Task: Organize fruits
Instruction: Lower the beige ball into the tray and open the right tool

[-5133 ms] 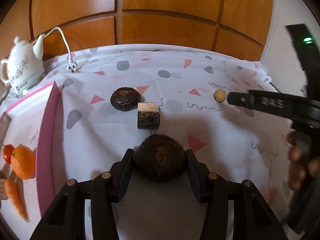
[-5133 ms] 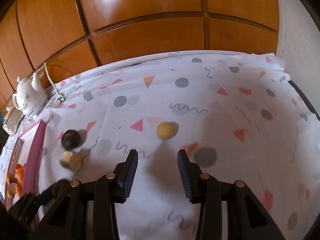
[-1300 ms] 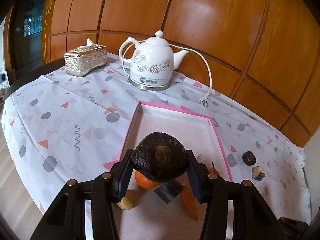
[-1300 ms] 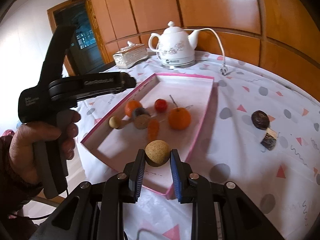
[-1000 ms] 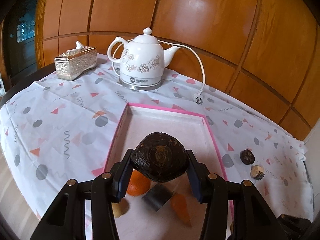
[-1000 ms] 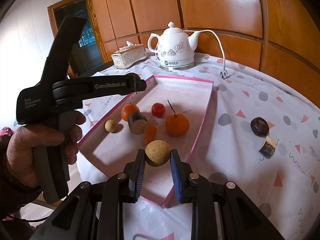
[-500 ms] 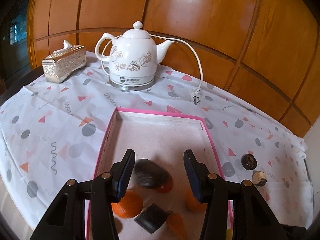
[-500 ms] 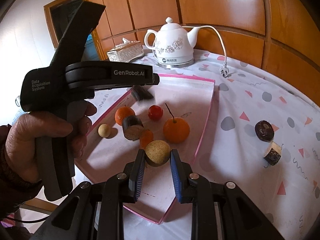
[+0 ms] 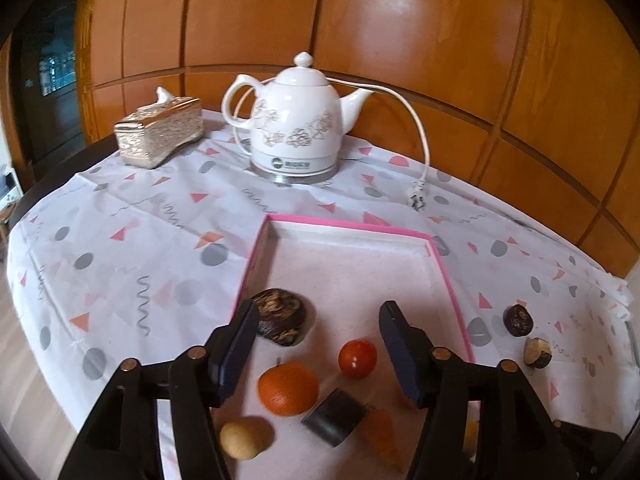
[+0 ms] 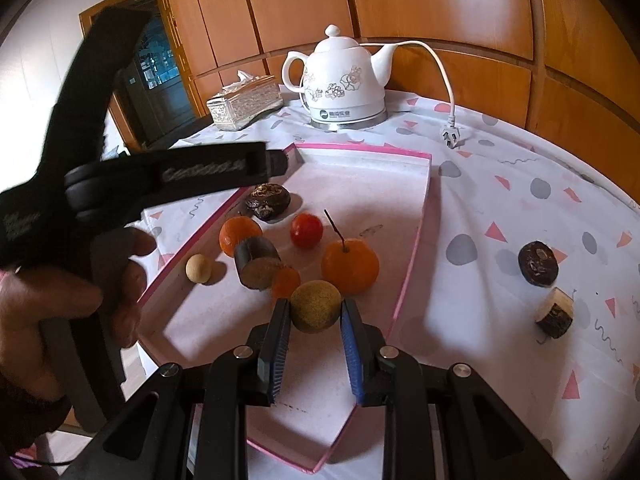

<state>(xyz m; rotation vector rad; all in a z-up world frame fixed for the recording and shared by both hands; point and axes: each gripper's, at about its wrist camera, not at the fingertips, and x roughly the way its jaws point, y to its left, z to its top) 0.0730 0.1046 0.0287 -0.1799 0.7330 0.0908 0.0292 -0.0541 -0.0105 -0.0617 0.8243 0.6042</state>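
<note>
- The left gripper (image 9: 316, 334) is held with its jaws spread wide and nothing between them, above the pink-rimmed tray (image 9: 348, 227).
- A dark brown fruit (image 9: 280, 315) is seen lying in the tray near its left wall, just beside the left jaw.
- A tan round fruit (image 10: 316, 306) is clamped between the blue pads of the right gripper (image 10: 316, 326), over the near part of the tray.
- Inside the tray an orange (image 10: 350, 266), a red tomato (image 10: 306, 231) and a small pale ball (image 10: 199, 268) are seen.
- Two dark pieces (image 10: 538, 262) are left on the patterned cloth (image 10: 500, 216), right of the tray.
- A white kettle (image 9: 298, 130) is set behind the tray.
</note>
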